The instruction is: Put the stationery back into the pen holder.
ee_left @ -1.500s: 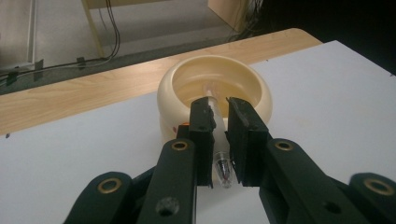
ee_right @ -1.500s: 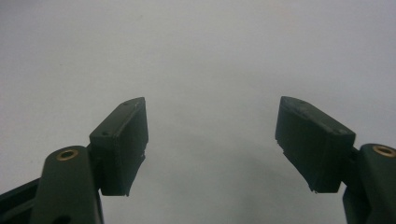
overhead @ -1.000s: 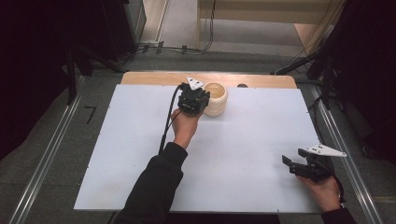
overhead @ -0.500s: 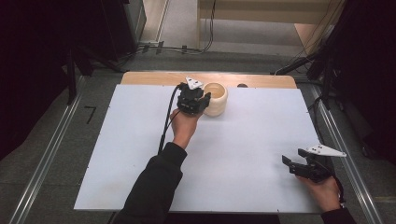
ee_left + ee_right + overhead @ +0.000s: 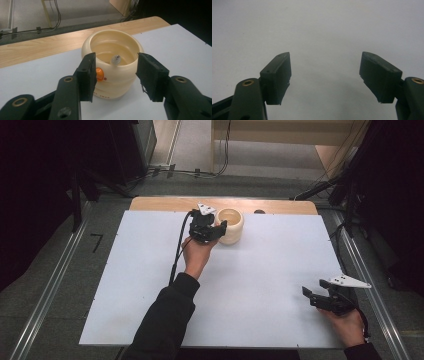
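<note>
A cream, round, ribbed container [image 5: 230, 225] is standing upright at the far middle of the white table surface [image 5: 260, 285], close to the wooden strip [image 5: 165, 203] along the far edge. Its long axis is running straight up and its open mouth is facing the ceiling. In the left gripper view the container [image 5: 113, 62] is showing a small orange button on the side facing the camera, so that side is pointing back toward the person, and a small pale peg is rising inside the hollow. The left gripper [image 5: 216, 229], held in the left hand [image 5: 196, 254] with the dark sleeve [image 5: 162, 320] reaching in from the bottom, is sitting just beside the container on its left-hand side in the high view. Its jaws are standing apart, one on each side of the container's near wall as the left gripper view shows it; whether either pad is touching the wall I cannot tell. The left gripper [image 5: 116, 75] is gripping nothing. The right gripper [image 5: 312, 297], in the right hand [image 5: 347, 325], is resting low near the near right corner of the table, well apart from the container, pointing toward the left of the table. The right gripper [image 5: 325, 75] is gaping wide with bare white surface between its jaws.
</note>
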Available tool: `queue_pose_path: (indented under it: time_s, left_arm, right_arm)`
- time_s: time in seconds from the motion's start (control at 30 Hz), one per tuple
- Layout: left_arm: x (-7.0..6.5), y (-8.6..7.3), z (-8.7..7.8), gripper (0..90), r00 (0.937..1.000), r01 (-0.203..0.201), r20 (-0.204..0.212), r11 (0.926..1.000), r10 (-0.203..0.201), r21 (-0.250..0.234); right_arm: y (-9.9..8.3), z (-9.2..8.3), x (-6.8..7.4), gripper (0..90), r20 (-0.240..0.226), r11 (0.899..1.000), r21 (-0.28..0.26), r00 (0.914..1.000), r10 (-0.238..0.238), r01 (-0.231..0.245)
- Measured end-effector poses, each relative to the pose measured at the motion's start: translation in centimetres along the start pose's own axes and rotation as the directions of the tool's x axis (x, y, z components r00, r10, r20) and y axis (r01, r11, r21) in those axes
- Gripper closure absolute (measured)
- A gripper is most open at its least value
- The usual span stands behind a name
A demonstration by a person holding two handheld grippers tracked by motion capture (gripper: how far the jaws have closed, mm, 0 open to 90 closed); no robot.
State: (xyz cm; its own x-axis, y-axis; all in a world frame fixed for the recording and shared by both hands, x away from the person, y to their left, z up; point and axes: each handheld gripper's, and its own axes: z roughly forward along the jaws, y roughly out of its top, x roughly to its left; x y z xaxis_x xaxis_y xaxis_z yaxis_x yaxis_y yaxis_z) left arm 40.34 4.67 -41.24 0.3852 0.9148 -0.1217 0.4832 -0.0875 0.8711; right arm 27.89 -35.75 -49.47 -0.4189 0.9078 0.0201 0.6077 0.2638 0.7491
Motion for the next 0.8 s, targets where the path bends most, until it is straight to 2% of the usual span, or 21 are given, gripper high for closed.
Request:
queue_pose_path:
  time_s: [0.23, 0.67, 0.8]
  left_arm:
    - [-0.06, -0.29, 0.24, 42.3, 0.9996, -0.019, -0.019, 0.9998, 0.019, 0.002]
    - [0.10, -0.69, 0.18, 30.5, 0.9994, -0.014, -0.032, 0.9999, 0.015, 0.004]
    - [0.17, -0.90, 0.20, 26.9, 0.9994, -0.012, -0.032, 0.9998, 0.013, 0.017]
  right_arm:
    - [-0.06, -0.03, -0.02, 24.4, 0.000, 1.000, 0.000, 1.0000, 0.001, -0.001]
    - [-0.12, -0.17, 0.00, 24.4, 0.004, 1.000, 0.000, 1.0000, 0.002, -0.002]
    - [-0.11, -0.16, 0.02, 24.4, 0.006, 1.000, 0.000, 1.0000, 0.001, -0.001]
